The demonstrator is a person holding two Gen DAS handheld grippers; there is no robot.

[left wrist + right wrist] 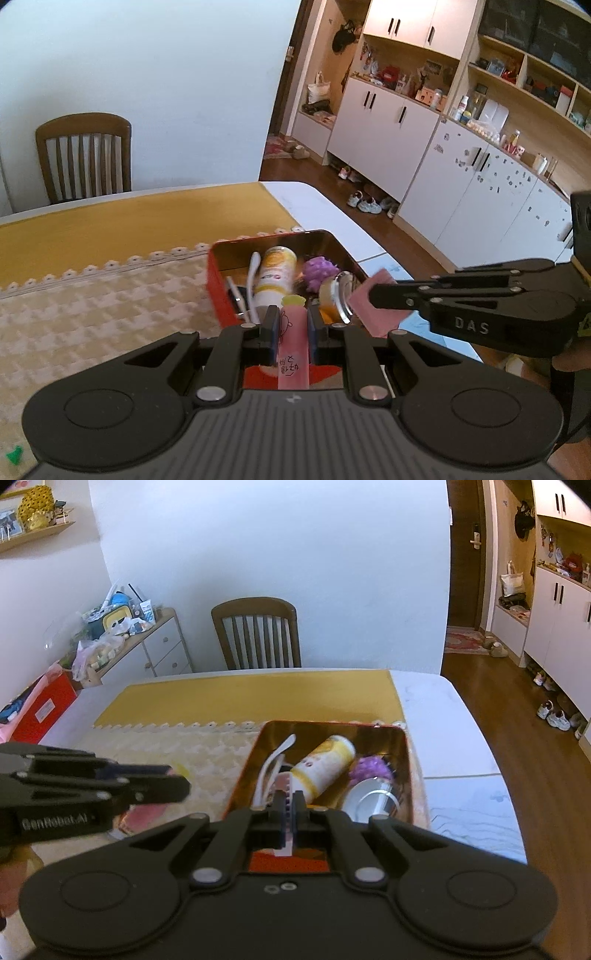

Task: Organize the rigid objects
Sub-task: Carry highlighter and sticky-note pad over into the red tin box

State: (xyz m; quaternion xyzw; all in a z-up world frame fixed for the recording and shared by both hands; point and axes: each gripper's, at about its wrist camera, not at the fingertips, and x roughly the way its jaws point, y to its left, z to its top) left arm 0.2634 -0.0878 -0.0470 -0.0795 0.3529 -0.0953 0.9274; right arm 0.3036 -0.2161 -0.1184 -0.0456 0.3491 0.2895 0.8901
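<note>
A red tin box with a shiny inside stands on the table; it also shows in the right wrist view. In it lie a yellow-white bottle, a purple ball, a white spoon and a glass jar with a metal lid. My left gripper is shut on a pink tube with a yellow cap, just at the box's near edge. My right gripper is shut on a thin pink card, held over the box's near right side.
A cream textured mat and a yellow cloth cover the table. A wooden chair stands behind it. The table's white right edge drops to a wooden floor with cabinets. A red box sits at the left.
</note>
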